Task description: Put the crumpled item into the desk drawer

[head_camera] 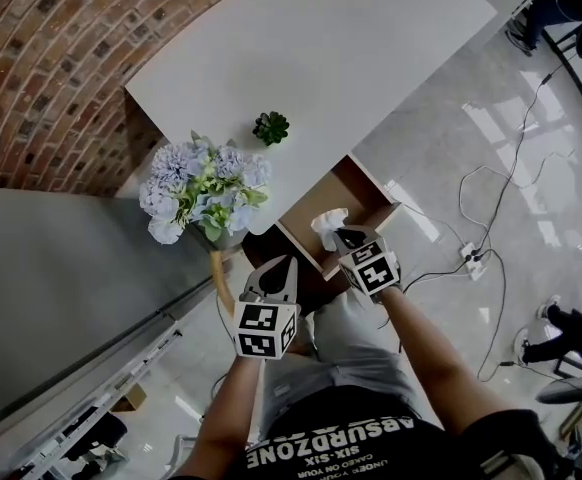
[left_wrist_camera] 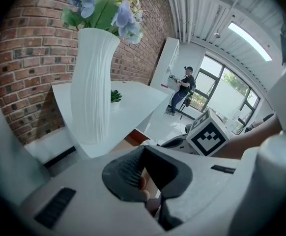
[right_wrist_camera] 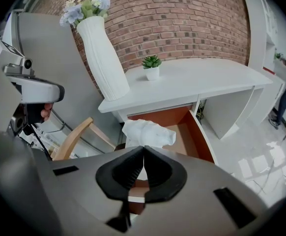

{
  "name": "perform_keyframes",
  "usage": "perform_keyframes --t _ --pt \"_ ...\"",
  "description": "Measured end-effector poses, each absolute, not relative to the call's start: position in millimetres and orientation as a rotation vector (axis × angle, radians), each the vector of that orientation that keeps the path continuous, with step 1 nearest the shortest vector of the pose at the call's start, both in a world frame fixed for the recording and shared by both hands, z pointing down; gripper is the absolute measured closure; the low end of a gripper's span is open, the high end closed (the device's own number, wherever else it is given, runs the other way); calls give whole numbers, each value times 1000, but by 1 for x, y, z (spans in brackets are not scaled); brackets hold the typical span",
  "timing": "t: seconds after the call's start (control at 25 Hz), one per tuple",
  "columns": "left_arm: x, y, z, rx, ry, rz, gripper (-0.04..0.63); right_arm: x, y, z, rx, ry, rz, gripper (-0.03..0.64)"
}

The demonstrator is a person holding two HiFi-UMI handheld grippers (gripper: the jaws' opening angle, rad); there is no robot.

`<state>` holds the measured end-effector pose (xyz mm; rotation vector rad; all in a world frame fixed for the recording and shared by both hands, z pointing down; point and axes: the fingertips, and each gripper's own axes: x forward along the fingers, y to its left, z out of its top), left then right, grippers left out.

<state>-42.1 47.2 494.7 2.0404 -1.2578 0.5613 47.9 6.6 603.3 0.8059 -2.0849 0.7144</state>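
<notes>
A crumpled white item (head_camera: 328,224) hangs over the open desk drawer (head_camera: 383,211), and my right gripper (head_camera: 347,237) is shut on it. In the right gripper view the crumpled white item (right_wrist_camera: 148,132) sticks out just past the closed jaws of the right gripper (right_wrist_camera: 143,150), above the brown drawer (right_wrist_camera: 202,137) under the white desk (right_wrist_camera: 207,80). My left gripper (head_camera: 273,267) hovers lower left of the drawer, in front of the desk. The left gripper (left_wrist_camera: 143,150) has its jaws together with nothing between them.
A tall white vase of pale blue flowers (head_camera: 201,190) stands on the desk's near left corner, a small potted plant (head_camera: 270,126) behind it. A wooden chair (right_wrist_camera: 74,136) sits left of the drawer. Cables and a power strip (head_camera: 471,259) lie on the floor at right.
</notes>
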Motion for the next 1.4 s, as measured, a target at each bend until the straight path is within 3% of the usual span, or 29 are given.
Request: perform_keyframes --t 1.4 --pt "-35 40 544 2030 -1207 571 598 47 4 652 733 -2029 681 617"
